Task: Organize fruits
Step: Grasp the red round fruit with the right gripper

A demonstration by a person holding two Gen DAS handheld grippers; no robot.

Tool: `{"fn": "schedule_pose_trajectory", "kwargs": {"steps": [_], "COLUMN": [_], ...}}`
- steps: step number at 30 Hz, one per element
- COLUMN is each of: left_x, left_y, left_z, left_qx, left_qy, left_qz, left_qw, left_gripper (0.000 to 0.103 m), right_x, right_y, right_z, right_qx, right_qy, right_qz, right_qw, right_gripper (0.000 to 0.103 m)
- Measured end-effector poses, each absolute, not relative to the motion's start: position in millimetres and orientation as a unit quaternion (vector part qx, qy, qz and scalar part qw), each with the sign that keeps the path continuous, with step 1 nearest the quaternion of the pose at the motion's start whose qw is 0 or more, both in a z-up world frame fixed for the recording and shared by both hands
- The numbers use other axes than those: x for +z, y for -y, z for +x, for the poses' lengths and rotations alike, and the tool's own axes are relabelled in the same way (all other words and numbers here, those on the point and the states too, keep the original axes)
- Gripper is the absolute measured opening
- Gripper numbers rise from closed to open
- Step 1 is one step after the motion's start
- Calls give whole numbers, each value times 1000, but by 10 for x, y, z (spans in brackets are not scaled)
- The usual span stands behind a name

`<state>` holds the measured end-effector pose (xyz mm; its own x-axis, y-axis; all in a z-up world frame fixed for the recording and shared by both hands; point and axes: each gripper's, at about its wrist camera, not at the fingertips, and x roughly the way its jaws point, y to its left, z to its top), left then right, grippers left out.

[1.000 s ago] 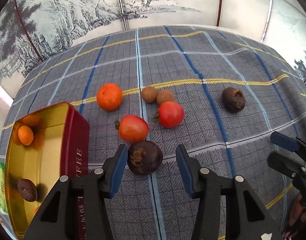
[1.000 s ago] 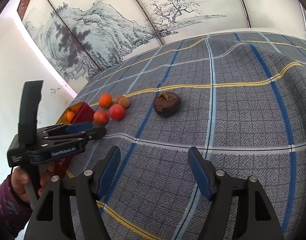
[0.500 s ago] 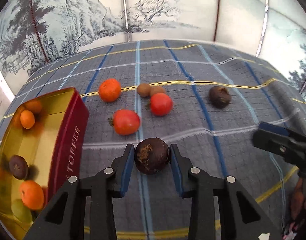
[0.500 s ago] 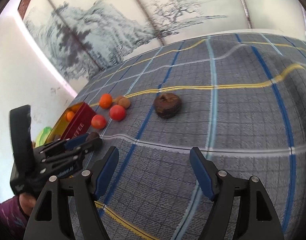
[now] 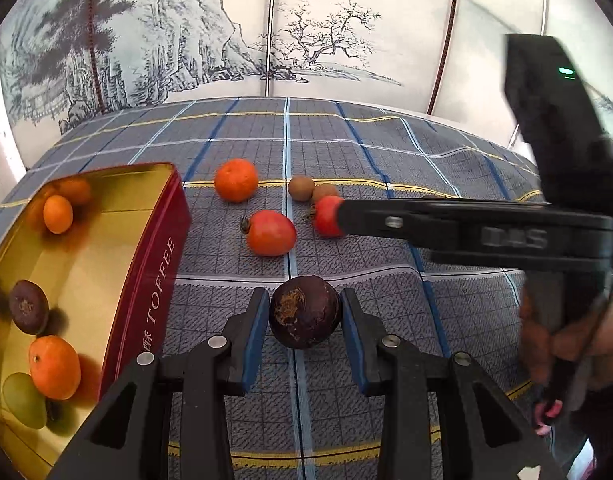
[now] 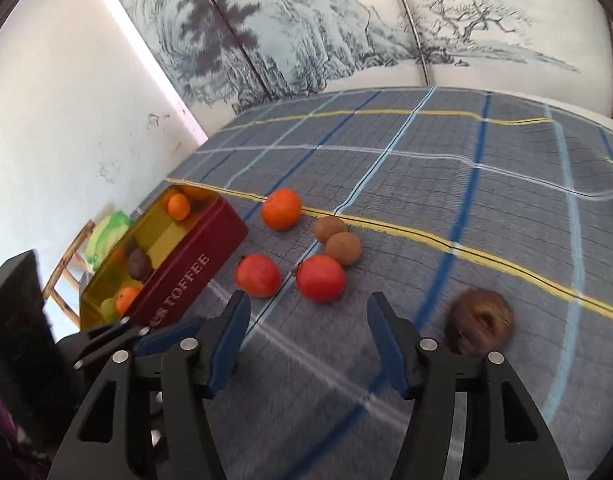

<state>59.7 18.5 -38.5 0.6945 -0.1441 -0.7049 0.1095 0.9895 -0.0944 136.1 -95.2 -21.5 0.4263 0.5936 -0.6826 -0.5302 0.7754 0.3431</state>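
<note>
My left gripper (image 5: pixel 304 318) is shut on a dark purple mangosteen (image 5: pixel 305 317) and holds it above the cloth. A red toffee tin (image 5: pixel 146 280) with a gold inside stands at the left and holds several fruits. On the cloth lie an orange (image 5: pixel 236 179), two red tomatoes (image 5: pixel 271 232) (image 6: pixel 320 277) and two brown kiwis (image 5: pixel 299 188). My right gripper (image 6: pixel 306 320) is open and empty just short of the tomatoes. It crosses the left wrist view (image 5: pixel 466 228) over one tomato. A second mangosteen (image 6: pixel 479 321) lies to its right.
The table is covered by a grey plaid cloth (image 5: pixel 346 152). A painted folding screen (image 5: pixel 306 40) stands behind it. A white wall (image 6: pixel 66 120) and a wooden stool with a green thing (image 6: pixel 106 232) are at the left, beyond the tin.
My left gripper closed on the mangosteen and lifted it. My right gripper swung left toward the tomatoes; the loose mangosteen now lies at its right.
</note>
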Motion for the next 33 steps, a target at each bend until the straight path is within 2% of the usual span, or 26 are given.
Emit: {"fn": "schedule_pose_trajectory", "kwargs": {"steps": [6,8,10,22,33], "left_x": [-386,-384,-383,-364,-356], "left_y": [-167,-159,-160,-256,-319], "left_z": [601,600,602,597,574], "left_qx": [-71,-69,-70,-56,-48], "left_qy": [-387,-388,-388,-387,-382], "left_qz": [-20,-18,-18,-40,-55], "left_qw": [919,919,919,920,921], "left_gripper": [32,32,32,32,32], "right_x": [-349,-388,-387,-323,-356], "right_y": [761,702,680,1261,1369], "right_z": [1590,1614,1589,704,695], "right_qx": [324,315,313,251,228], "right_qy": [-434,-437,-437,-410,-424], "right_qz": [16,-2,-16,2,8], "right_qw": [840,842,843,877,877], "right_gripper": [55,39,33,33,33]}}
